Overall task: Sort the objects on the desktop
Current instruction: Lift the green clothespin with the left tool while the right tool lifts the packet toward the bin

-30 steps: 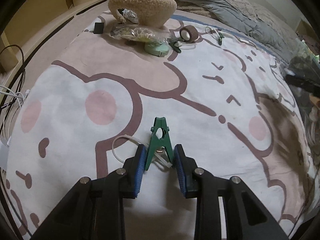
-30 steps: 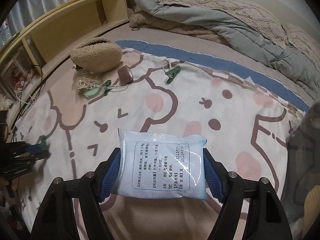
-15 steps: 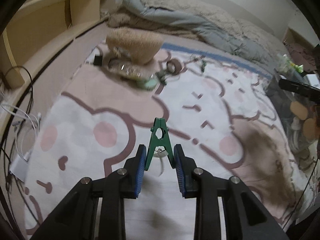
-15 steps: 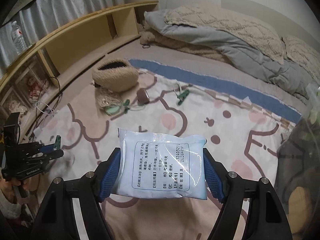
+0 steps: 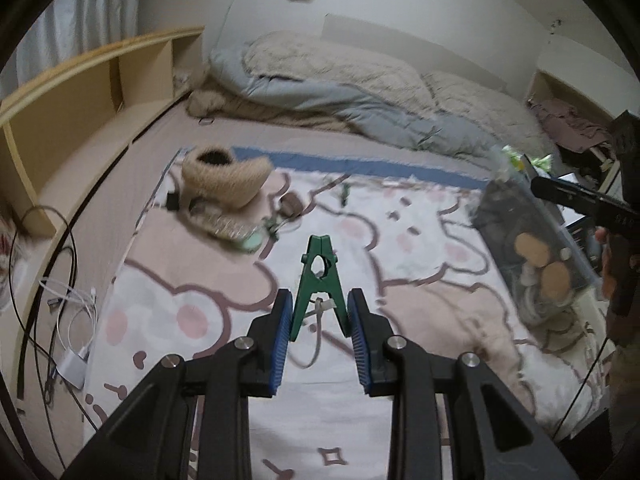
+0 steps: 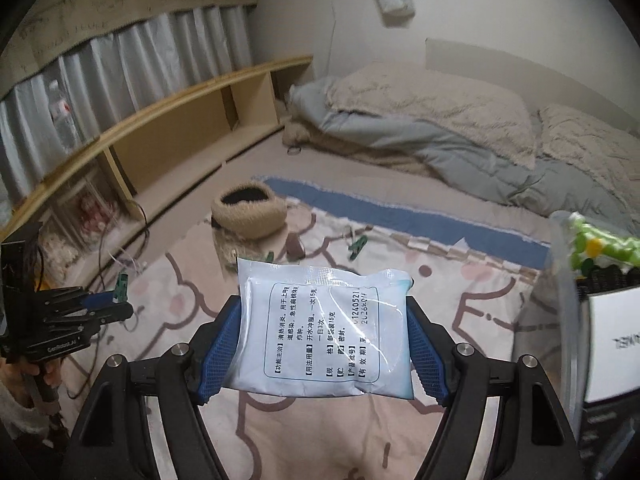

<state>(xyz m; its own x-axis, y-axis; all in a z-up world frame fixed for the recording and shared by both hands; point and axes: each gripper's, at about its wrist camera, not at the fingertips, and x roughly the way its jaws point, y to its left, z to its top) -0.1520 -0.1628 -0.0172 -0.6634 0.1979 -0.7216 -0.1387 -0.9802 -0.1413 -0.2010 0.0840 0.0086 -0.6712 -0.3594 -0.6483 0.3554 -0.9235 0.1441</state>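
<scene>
A bed with a cartoon blanket [image 5: 420, 248]. Above it, the left gripper [image 5: 319, 330] pinches a green clip [image 5: 319, 280], long axis pointing forward; the right gripper [image 6: 324, 330] clamps a sachet [image 6: 324, 320] widthwise. A clear bin [image 6: 568, 320] sits nearer the right gripper.

The room is dim, with soft, flat light and only faint shadows. Both pictures bend at the edges and have dark round corners. The far bed [image 5: 360, 92] and the things on the blanket [image 5: 400, 240] look smeared and blurry. The near white packet [image 6: 324, 320] is sharp, with a little shine on its plastic.
</scene>
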